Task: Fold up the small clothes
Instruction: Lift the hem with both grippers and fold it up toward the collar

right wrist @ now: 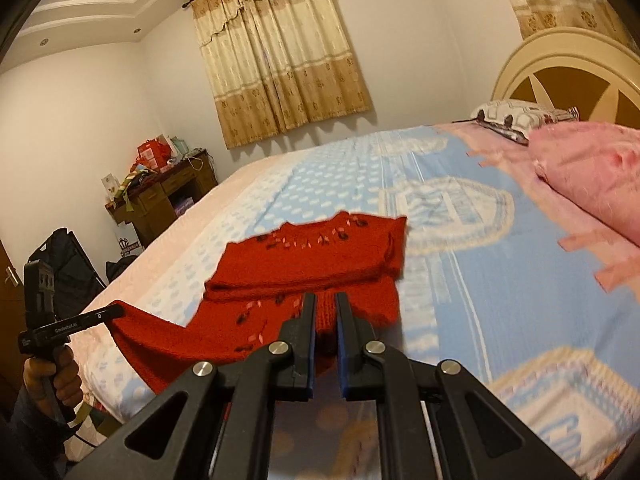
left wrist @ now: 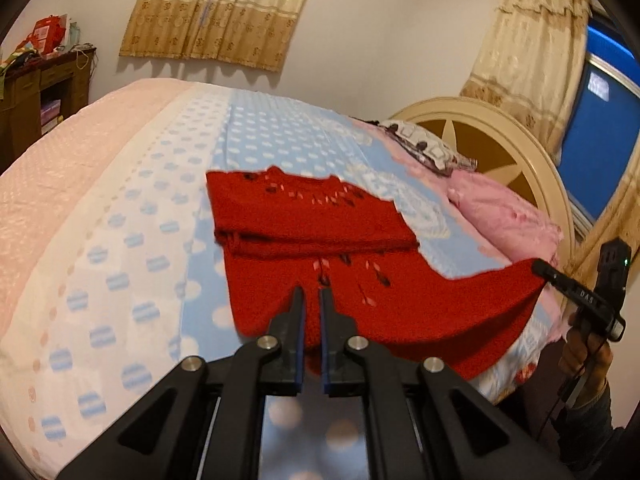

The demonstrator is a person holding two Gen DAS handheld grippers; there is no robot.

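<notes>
Left tongs (left wrist: 310, 294) clamp the near hem of the red sweater (left wrist: 320, 220); right tongs (right wrist: 325, 300) clamp the other corner, lifted. The sweater's far half lies folded on the blue dotted bedspread (left wrist: 140, 208). Beyond: pink pillow (left wrist: 504, 216), headboard (left wrist: 500, 136), curtain (left wrist: 216, 12).

Both wrist cameras sit low and close at the bed (left wrist: 120, 208) edge, facing twelve o'clock across it, sharing the red sweater (left wrist: 320, 220), curtains, headboard.
</notes>
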